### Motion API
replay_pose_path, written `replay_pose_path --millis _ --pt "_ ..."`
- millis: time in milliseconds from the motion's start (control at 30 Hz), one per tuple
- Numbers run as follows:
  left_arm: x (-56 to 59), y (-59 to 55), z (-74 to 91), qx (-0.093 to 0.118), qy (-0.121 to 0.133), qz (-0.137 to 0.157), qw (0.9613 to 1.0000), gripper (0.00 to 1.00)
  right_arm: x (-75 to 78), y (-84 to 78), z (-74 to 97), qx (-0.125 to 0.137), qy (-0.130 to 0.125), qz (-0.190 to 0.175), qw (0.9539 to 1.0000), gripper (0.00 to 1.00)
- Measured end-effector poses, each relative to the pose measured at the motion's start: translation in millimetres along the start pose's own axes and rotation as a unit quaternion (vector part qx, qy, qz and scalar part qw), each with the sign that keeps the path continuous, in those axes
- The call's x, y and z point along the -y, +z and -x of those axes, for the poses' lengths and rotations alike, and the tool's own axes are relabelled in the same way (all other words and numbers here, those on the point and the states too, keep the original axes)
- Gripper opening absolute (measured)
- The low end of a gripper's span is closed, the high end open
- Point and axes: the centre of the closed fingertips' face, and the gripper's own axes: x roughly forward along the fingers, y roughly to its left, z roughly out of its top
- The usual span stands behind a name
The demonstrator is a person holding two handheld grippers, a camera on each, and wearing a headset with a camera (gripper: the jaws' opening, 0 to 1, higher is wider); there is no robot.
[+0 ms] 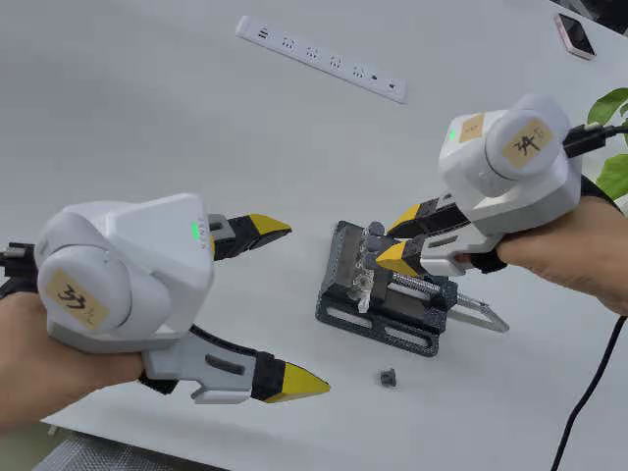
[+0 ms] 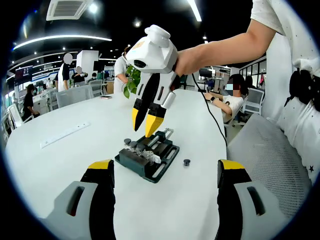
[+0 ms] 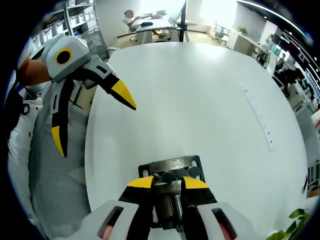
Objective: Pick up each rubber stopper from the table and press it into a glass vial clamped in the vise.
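A dark vise (image 1: 412,329) stands on the white table and clamps a row of small glass vials (image 1: 365,285), some capped with dark stoppers (image 2: 134,144). My right gripper (image 1: 394,240) hangs just over that row, its jaws drawn close on a dark rubber stopper (image 3: 167,176). One loose stopper (image 1: 389,377) lies on the table in front of the vise (image 2: 150,161). My left gripper (image 1: 289,304) is wide open and holds nothing, to the left of the vise and apart from it.
A white power strip (image 1: 321,57) lies at the far side of the table. A phone (image 1: 574,34) and green leaves (image 1: 613,137) are at the right edge. A black cable (image 1: 589,392) trails from my right hand. The table's near edge runs at the lower left.
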Motion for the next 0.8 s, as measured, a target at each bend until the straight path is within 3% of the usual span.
replay_pose_path --millis 200,467,667,800 --pt "3.5 -0.4 -3.4 -0.012 -0.006 -0.007 0.9999 0.81 0.9 -3.9 14.9 0.043 -0.011 -0.027 0.9987 0.22" --pt "10.4 -0.3 -10.3 -0.029 -0.016 -0.016 0.9993 0.78 -1.9 -22.0 35.3 0.086 -0.025 -0.060 0.9941 0.30" --pt "16.5 -2.3 -17.4 -0.048 -0.026 -0.022 0.9983 0.75 -6.6 -33.5 50.2 0.136 -0.032 -0.085 0.9865 0.38" --pt "20.0 -2.7 -23.4 -0.059 -0.032 -0.025 0.9975 0.73 -11.3 -45.6 57.9 0.153 -0.038 -0.094 0.9830 0.43"
